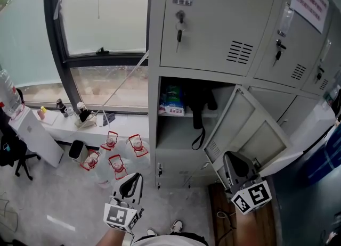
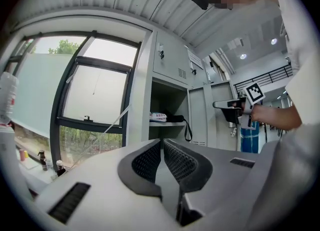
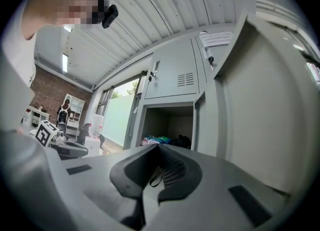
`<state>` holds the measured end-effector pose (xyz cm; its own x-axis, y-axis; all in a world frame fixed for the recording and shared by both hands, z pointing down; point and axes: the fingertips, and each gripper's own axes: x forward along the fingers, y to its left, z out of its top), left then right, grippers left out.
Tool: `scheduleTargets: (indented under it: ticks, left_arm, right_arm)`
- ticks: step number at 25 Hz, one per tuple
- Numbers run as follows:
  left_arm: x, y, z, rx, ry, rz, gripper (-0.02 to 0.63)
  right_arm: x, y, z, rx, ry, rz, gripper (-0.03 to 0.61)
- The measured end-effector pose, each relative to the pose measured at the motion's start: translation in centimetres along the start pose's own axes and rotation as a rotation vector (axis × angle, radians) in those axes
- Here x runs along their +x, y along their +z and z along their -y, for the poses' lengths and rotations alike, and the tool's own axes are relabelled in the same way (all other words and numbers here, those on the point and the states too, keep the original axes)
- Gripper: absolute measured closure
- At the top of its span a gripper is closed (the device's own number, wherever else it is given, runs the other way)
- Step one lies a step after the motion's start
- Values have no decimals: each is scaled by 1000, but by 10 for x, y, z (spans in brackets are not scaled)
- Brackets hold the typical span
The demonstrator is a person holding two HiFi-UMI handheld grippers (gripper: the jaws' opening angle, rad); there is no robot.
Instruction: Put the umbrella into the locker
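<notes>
locker [image 1: 154, 112]: a grey sheet-metal bank fills the upper right of the head view. One middle compartment stands open, boxy and dark inside.
locker door [image 1: 250, 133]: a flat grey panel with vent slots, swung out toward the lower right.
shelf [image 1: 208, 114]: a thin metal ledge across the open compartment, centre frame.
umbrella [image 1: 201, 100]: there it is, already inside by the look of it. It is a soft black fabric bundle on the shelf, its long axis apparently running side to side.
right hand-held gripper [image 1: 228, 157]: lower right, just below the door's edge. Its ribbed dark pads are pressed together and carry nothing.
left hand-held gripper [image 1: 137, 177]: lower centre-left, pads meeting at the tips with nothing between them.
packet [image 1: 172, 101]: blue-green and glossy, just left of the umbrella.
strap [image 1: 199, 136]: a thin black loop dangling below the shelf edge.
key relation: the umbrella lies up-frame and well apart from both grippers. The right one is nearer the door, so shutting it looks like that hand's job.
</notes>
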<state>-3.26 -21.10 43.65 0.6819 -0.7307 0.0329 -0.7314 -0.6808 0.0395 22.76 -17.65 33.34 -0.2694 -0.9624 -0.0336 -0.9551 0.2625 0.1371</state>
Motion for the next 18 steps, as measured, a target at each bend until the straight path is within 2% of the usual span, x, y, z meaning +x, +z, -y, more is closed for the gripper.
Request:
scheduleTargets:
  ticks: [9,14,18]
  left_arm:
    - [-12,18,-14,26,60,39,575]
    - [-27,17,-23,45,114,36,575]
    - [-45,15,-27,59,150,29,575]
  right_arm:
    - [-91,-13,5,-71,-110,-62,560]
    - [-138,-38,14,-17,-201,-137,560]
    - [-157,-43,27,10,-281,-144,560]
